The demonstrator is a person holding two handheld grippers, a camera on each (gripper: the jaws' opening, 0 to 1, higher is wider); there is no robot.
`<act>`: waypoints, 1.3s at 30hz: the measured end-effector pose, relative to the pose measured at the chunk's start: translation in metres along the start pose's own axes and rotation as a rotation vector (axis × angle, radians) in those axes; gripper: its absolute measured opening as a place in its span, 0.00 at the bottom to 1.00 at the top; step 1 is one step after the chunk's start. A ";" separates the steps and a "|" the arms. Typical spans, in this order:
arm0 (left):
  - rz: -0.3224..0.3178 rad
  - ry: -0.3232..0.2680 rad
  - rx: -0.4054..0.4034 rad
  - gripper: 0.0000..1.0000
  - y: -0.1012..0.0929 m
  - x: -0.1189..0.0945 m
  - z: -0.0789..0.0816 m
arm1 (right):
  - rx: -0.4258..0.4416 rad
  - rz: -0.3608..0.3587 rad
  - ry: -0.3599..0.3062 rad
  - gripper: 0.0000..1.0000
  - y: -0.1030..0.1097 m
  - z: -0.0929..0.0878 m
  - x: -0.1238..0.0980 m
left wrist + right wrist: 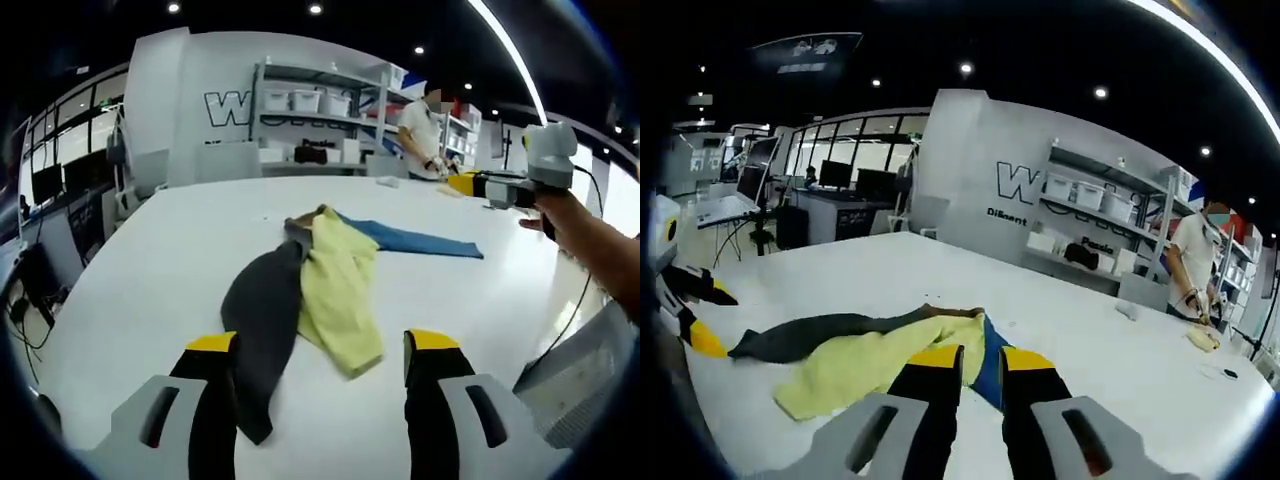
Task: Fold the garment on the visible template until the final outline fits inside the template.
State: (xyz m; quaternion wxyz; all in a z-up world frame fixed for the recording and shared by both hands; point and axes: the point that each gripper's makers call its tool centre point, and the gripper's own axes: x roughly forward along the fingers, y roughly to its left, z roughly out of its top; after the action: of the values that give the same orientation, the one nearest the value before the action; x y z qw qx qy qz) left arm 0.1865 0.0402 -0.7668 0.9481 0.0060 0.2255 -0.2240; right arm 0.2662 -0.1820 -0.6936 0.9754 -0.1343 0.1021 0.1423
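Garments lie in a loose heap near the middle of a wide white bench [130, 290]. In the left gripper view, a dark grey garment [262, 320] stretches toward the camera on the left, a pale yellow garment [340, 290] lies just beside it on the right and partly overlaps it, and a blue garment [415, 240] extends away to the far right from under the yellow one. The left gripper [322, 345] hovers at the near edge of the pile with its black, yellow-tipped fingers [212, 385] spread wide apart, holding nothing; the dark grey cloth runs down beside the left finger. At the right of that view a person's hand [560, 215] holds the right gripper [500, 188] above the bench, well apart from the clothes.

In the right gripper view, the right gripper [978, 360] has its fingers [932, 385] parted by a narrow gap, gripping nothing, above the blue cloth. The left gripper shows at the left edge. Far behind the bench stand white shelves [320, 110] with boxes, and a person in a white top [1192, 262]
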 end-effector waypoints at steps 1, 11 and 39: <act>0.001 -0.002 -0.001 0.61 0.000 0.000 0.000 | 0.001 0.005 0.000 0.12 0.004 0.000 -0.001; 0.009 -0.024 -0.005 0.61 0.002 -0.003 0.005 | 0.005 0.140 0.056 0.26 0.070 -0.010 -0.028; 0.028 -0.004 0.000 0.60 0.012 -0.012 0.004 | 0.072 0.160 0.062 0.58 0.100 -0.020 -0.049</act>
State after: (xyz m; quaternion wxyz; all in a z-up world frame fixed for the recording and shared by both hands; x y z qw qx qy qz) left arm 0.1838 0.0558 -0.7589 0.9515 0.0086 0.2237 -0.2108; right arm 0.1866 -0.1077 -0.7243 0.9615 -0.0947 0.1478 0.2115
